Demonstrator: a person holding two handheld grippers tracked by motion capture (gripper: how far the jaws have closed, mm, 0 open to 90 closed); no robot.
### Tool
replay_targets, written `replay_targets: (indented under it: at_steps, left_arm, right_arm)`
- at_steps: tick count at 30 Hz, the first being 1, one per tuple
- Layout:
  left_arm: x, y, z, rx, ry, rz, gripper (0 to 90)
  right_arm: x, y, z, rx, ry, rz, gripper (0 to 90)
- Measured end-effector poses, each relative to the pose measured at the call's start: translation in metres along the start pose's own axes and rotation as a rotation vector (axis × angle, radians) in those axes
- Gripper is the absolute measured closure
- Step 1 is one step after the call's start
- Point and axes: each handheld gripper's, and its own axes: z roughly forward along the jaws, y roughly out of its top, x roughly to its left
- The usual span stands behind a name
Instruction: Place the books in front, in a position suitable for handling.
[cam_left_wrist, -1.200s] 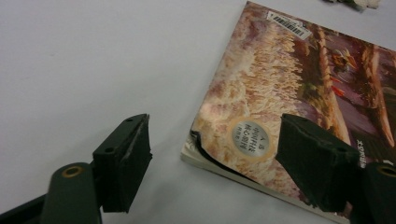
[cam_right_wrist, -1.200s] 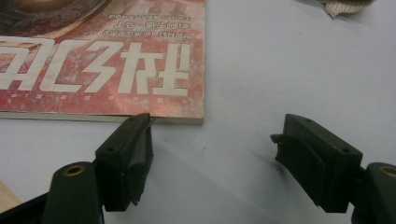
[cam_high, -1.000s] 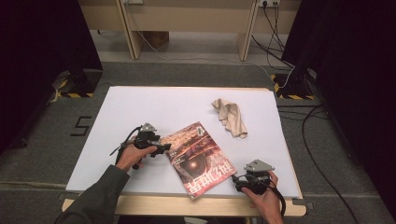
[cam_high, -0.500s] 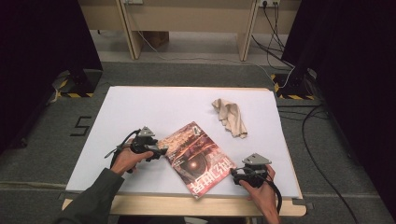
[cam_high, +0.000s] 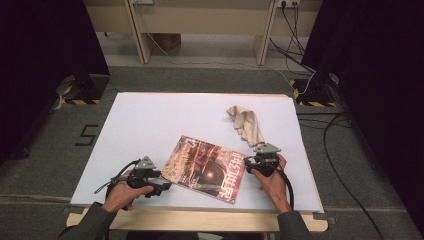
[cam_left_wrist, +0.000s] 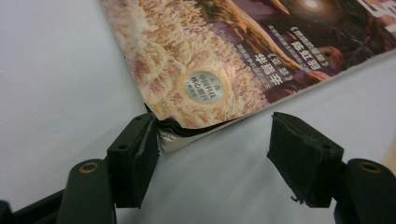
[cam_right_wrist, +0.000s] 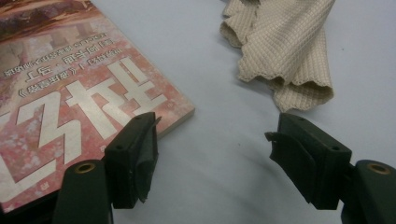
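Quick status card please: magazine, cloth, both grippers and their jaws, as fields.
magazine: flat on the white table, cover up, skewed
cloth: beige, crumpled, beyond the magazine's right corner, apart from it
left gripper: at the magazine's near-left corner; jaws open, one pad touching the curled page edges
right gripper: at the magazine's right corner; jaws open, one jaw over the cover's edge, the other close to the cloth
held: nothing clamped by either gripper
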Motion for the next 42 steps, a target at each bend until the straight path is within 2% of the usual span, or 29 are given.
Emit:
replay_targets:
  at_steps: [3, 4, 5, 6, 7, 10, 11, 12, 15, 17, 19, 20, 21, 22, 23, 25, 27, 31, 32, 34, 38, 41, 42]
  left_arm:
    - [0.002, 0.001, -0.006, -0.043, -0.037, -0.048, 31.0]
    - [0.004, 0.003, -0.007, -0.061, -0.036, -0.059, 30.0]
    - [0.007, 0.009, -0.006, -0.080, -0.010, -0.067, 29.0]
    - [0.007, 0.009, -0.006, -0.080, -0.010, -0.067, 28.6]
    - [0.009, 0.012, -0.005, -0.080, -0.002, -0.063, 28.6]
    - [0.017, 0.022, 0.005, -0.077, 0.012, -0.065, 28.7]
    - [0.019, 0.026, 0.008, -0.076, 0.013, -0.069, 28.8]
    - [0.021, 0.029, 0.011, -0.072, 0.013, -0.070, 29.2]
    - [0.031, 0.039, 0.024, -0.062, 0.037, -0.076, 30.6]
    - [0.033, 0.041, 0.026, -0.064, 0.037, -0.087, 33.8]
    - [0.037, 0.042, 0.030, -0.053, 0.041, -0.081, 36.2]
    - [0.038, 0.042, 0.032, -0.051, 0.044, -0.087, 36.2]
    - [0.040, 0.041, 0.033, -0.045, 0.042, -0.090, 38.9]
    - [0.040, 0.040, 0.034, -0.043, 0.042, -0.091, 39.9]
    - [0.039, 0.039, 0.034, -0.045, 0.046, -0.080, 39.9]
    - [0.036, 0.038, 0.032, -0.038, 0.043, -0.061, 43.6]
    - [0.033, 0.035, 0.031, -0.036, 0.041, -0.049, 45.6]
    - [0.022, 0.029, 0.025, -0.020, 0.044, -0.035, 46.7]
    - [0.020, 0.027, 0.024, -0.019, 0.051, -0.031, 46.7]
    - [0.018, 0.024, 0.021, -0.017, 0.050, -0.036, 46.8]
    - [0.015, 0.019, 0.017, -0.017, 0.048, -0.043, 46.9]
    - [0.008, 0.016, 0.013, -0.010, 0.067, -0.023, 46.9]
    - [0.006, 0.015, 0.012, -0.006, 0.076, -0.014, 46.9]
  right_arm:
    - [0.001, 0.000, -0.006, 0.000, 0.000, 0.012, 30.5]
    - [0.003, 0.000, -0.011, 0.002, 0.005, 0.020, 30.5]
    - [0.009, -0.003, -0.022, -0.015, 0.034, 0.036, 30.7]
    - [0.014, -0.004, -0.028, -0.021, 0.054, 0.033, 30.8]
    - [0.014, -0.004, -0.028, -0.021, 0.054, 0.033, 30.8]
    - [0.029, -0.012, -0.044, -0.033, 0.093, 0.040, 30.7]
    - [0.039, -0.020, -0.051, -0.041, 0.135, 0.064, 29.8]
    - [0.045, -0.024, -0.054, -0.043, 0.152, 0.065, 29.2]
    - [0.058, -0.032, -0.060, -0.053, 0.176, 0.039, 27.3]
    - [0.062, -0.033, -0.062, -0.052, 0.185, 0.033, 26.6]
    - [0.072, -0.036, -0.067, -0.065, 0.222, 0.012, 23.2]
    - [0.072, -0.036, -0.067, -0.065, 0.222, 0.012, 23.2]
    - [0.078, -0.037, -0.068, -0.063, 0.243, -0.012, 23.1]
    - [0.082, -0.039, -0.067, -0.056, 0.247, -0.027, 23.1]
    - [0.082, -0.039, -0.067, -0.056, 0.247, -0.027, 23.1]
    - [0.088, -0.040, -0.066, -0.039, 0.253, -0.059, 23.9]
    - [0.093, -0.041, -0.064, -0.022, 0.238, -0.094, 25.4]
    - [0.087, -0.040, -0.063, -0.031, 0.200, -0.101, 30.0]
    - [0.085, -0.040, -0.062, -0.028, 0.196, -0.087, 30.2]
    - [0.082, -0.041, -0.064, -0.018, 0.222, -0.068, 31.2]
    - [0.086, -0.042, -0.070, -0.024, 0.260, -0.073, 28.9]
    - [0.095, -0.046, -0.068, 0.004, 0.295, -0.103, 28.8]
    - [0.096, -0.046, -0.066, 0.009, 0.291, -0.112, 30.0]
